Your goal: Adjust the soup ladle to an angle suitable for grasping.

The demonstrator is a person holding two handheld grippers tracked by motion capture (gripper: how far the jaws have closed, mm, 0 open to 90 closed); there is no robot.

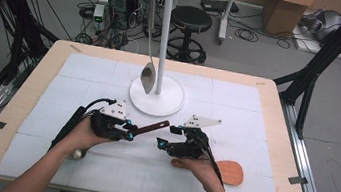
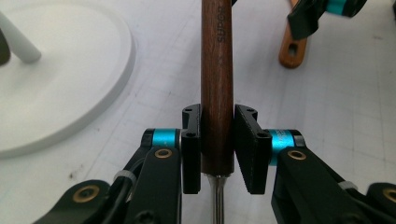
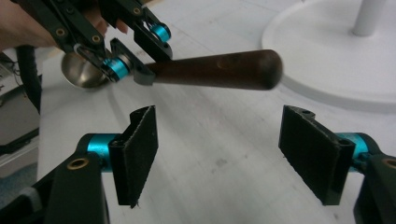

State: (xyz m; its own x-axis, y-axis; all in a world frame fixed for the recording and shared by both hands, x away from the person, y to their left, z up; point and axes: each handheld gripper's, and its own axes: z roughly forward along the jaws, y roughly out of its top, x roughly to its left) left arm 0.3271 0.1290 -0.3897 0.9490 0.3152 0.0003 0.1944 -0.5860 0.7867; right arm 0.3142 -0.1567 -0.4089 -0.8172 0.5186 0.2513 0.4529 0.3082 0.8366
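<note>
A dark wooden ladle handle (image 2: 217, 88) is being clamped by the left gripper (image 2: 217, 140) just above the table's (image 1: 16, 99) middle; the right gripper's (image 3: 233, 149) jaws are being held wide apart, nothing between them, just beside it.

The ladle (image 3: 84, 70) has a dark, smooth, slightly glossy wooden handle (image 2: 217, 84) and a shiny metal bowl. The spatula (image 1: 228, 172) looks like pale matt wood. The stand base (image 1: 155, 99) is smooth white, and a matt white mat (image 1: 237, 110) covers the light wooden worktop (image 1: 279, 136).
</note>
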